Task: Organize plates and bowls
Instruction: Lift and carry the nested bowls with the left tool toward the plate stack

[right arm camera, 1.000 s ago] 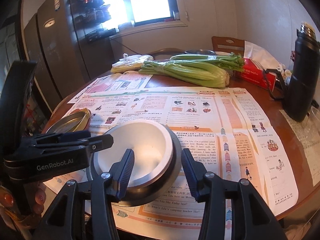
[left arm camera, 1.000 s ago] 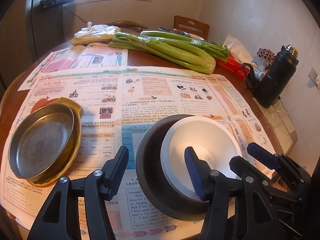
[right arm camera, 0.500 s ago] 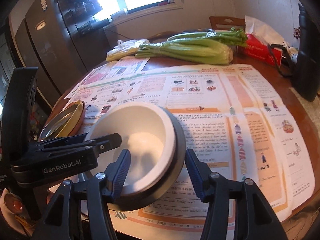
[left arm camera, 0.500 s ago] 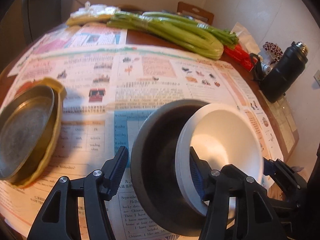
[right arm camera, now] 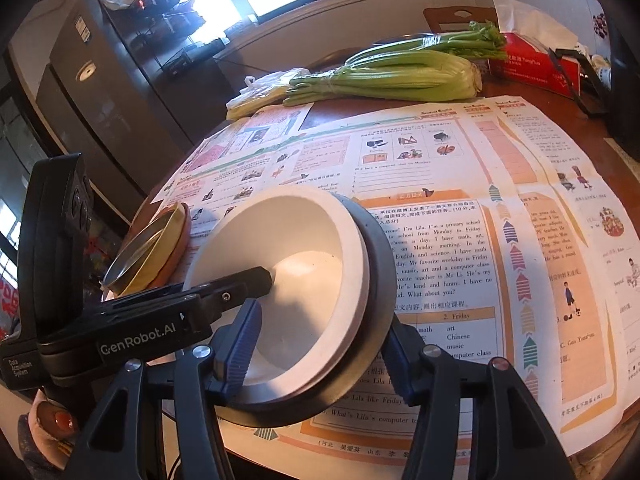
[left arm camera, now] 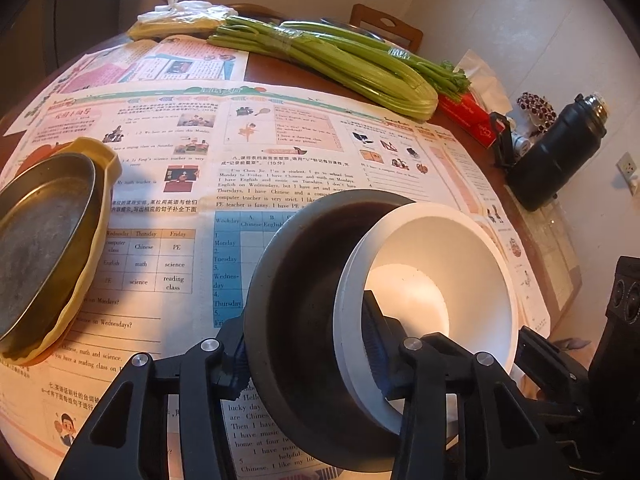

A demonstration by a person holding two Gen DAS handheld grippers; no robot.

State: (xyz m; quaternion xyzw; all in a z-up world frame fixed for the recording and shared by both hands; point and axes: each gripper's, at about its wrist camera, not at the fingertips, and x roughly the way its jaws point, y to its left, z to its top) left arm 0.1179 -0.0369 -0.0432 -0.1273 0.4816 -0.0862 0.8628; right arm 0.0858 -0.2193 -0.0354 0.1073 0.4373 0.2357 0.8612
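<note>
A white bowl sits inside a dark grey bowl. Both are tipped up off the newspaper-covered table. My left gripper is shut across the near rims of both bowls, one finger outside the dark bowl, one inside the white bowl. My right gripper grips the same stack from the other side, one finger inside the white bowl, one outside the dark bowl. A metal plate on a yellow plate lies at the left, also seen in the right wrist view.
Celery and a plastic bag lie at the back. A red tissue box and a black flask stand at the right. A wooden chair is behind the table. A fridge stands at the left.
Both grippers have closed onto the nested bowls and tipped them up off the table; the cameras moved in closer.
</note>
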